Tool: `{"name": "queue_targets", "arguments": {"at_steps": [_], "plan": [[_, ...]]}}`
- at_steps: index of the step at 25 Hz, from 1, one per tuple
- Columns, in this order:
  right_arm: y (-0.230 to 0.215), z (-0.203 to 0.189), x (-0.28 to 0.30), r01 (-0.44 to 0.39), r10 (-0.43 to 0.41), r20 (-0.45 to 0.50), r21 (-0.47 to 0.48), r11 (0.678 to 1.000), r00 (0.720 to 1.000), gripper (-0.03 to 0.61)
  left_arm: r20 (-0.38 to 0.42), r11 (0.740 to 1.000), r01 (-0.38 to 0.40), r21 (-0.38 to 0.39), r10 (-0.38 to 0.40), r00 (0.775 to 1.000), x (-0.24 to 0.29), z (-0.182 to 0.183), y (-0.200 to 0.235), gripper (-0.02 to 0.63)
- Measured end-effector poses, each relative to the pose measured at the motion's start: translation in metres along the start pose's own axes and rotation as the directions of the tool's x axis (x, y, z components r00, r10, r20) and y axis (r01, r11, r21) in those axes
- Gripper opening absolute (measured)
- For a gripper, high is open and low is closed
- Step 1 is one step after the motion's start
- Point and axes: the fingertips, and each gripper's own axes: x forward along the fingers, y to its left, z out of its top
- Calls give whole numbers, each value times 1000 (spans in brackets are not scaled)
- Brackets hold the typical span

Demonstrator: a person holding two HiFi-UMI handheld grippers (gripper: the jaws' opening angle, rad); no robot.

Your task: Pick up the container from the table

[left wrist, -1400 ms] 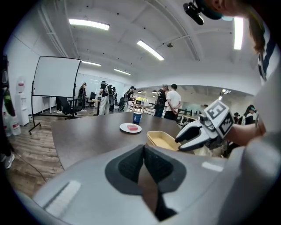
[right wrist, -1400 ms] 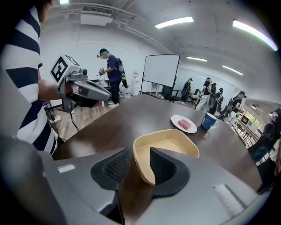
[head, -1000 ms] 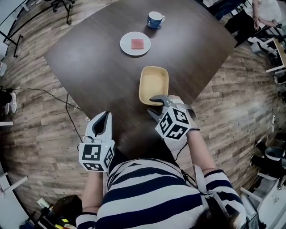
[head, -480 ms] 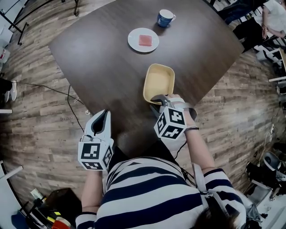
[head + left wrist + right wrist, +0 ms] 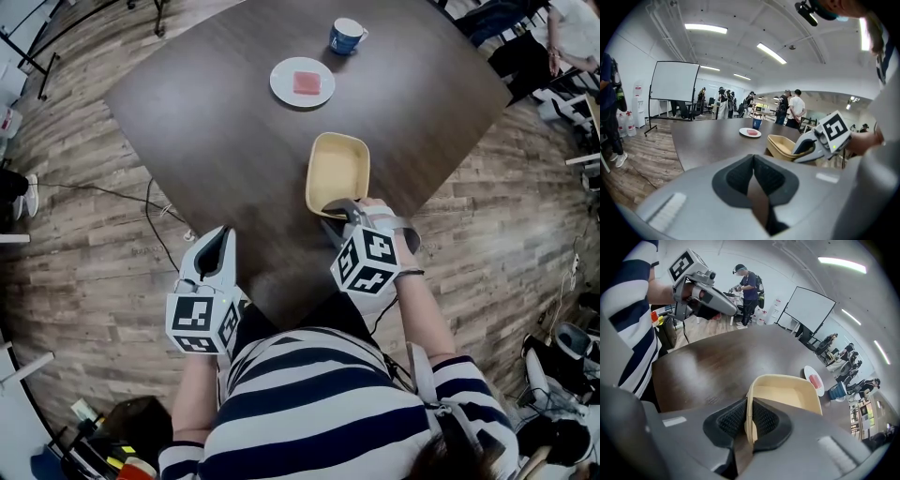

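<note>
My left tongs (image 5: pixel 217 246) hang off the near edge of the surface (image 5: pixel 234 131), clenched on nothing: in the left gripper view the two pads meet with only air between them. I judge that they wait there because this job needs one hand, and parked at the edge they stay out of the other's way. Farther across the dark surface sit a white plate (image 5: pixel 303 82) with a pink piece (image 5: pixel 306 82) on it and, beyond that, a blue cup (image 5: pixel 346 36), both well apart from what I am after. The container (image 5: pixel 339 169), a shallow cream tub, lies empty and upright near the right-hand edge of the surface, its short end toward me. My right tongs (image 5: pixel 339 208) tilt steeply down onto that near end. In the right gripper view one pad is inside the wall, the other outside, and the jaws are closing with the thin rim (image 5: pixel 749 401) pinched between them. The rim is the only part narrow enough to grip, which is why I come at it from above. The tub appears to rest flat, so the lift is not yet done.
</note>
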Motion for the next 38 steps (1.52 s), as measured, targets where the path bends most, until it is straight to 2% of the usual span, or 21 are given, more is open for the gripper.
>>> {"name": "queue_targets", "arguments": {"at_steps": [15,24,38], "plan": [[40,30,-55,43,-45,27,46,998,999,25,19,996,69,48,-70,997,-26,15,-1,0],[63,38,-79,76,-78,18,87,993,997,25,43,990,118,78,-121,992,-40,21,-7,0],[95,40,-105,112,-109,-27,140,984,994,25,38,981,170,95,-174,984,-58,16,-11,0]]}}
